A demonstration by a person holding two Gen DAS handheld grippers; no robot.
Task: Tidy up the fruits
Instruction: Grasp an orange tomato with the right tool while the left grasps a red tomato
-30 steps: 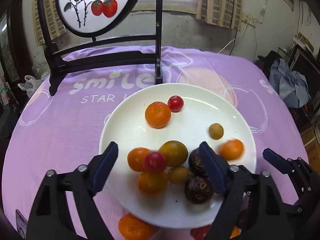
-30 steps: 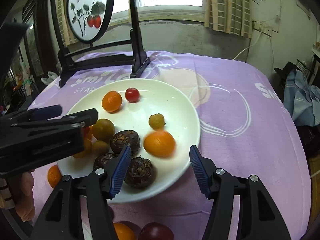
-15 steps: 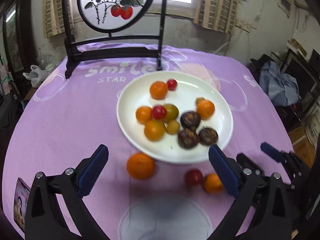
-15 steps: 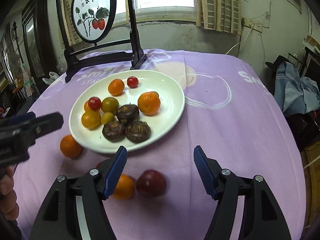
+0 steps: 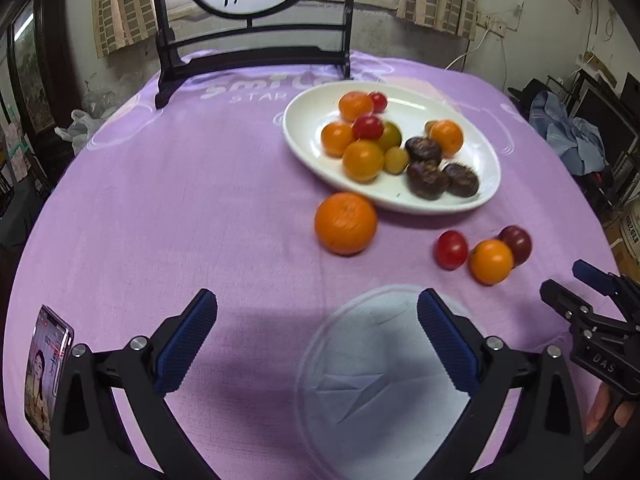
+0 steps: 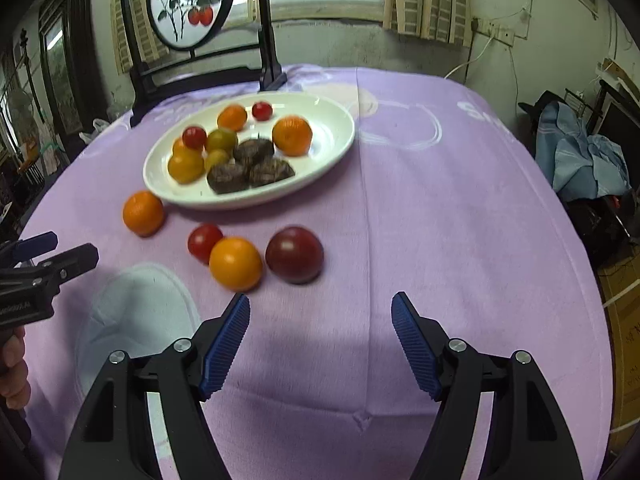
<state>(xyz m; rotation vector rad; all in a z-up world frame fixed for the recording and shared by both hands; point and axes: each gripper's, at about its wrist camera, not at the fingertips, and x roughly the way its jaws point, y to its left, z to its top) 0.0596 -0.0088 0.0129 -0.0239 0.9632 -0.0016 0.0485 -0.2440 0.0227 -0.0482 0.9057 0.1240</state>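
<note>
A white plate (image 5: 486, 162) (image 6: 332, 148) on the purple cloth holds several oranges, small tomatoes and dark brown fruits. On the cloth in front of it lie a big orange (image 5: 346, 223) (image 6: 143, 213), a red tomato (image 5: 451, 249) (image 6: 205, 242), a small orange (image 5: 491, 261) (image 6: 235, 263) and a dark red fruit (image 5: 517, 243) (image 6: 295, 254). My left gripper (image 5: 316, 338) stands wide open and empty, well short of the fruit. My right gripper (image 6: 320, 342) is empty too, its jaws still opening, just short of the small orange and dark red fruit.
A pale round patch (image 5: 380, 380) (image 6: 136, 312) lies on the cloth under the left gripper. A phone (image 5: 46, 368) lies at the near left edge. A black screen stand (image 5: 248, 56) (image 6: 200, 68) rises behind the plate. Clutter stands off the table's right.
Both grippers drew back from over the plate toward the near edge. The loose fruits on the cloth came into view. The jaws of both stand wider apart than before.
</note>
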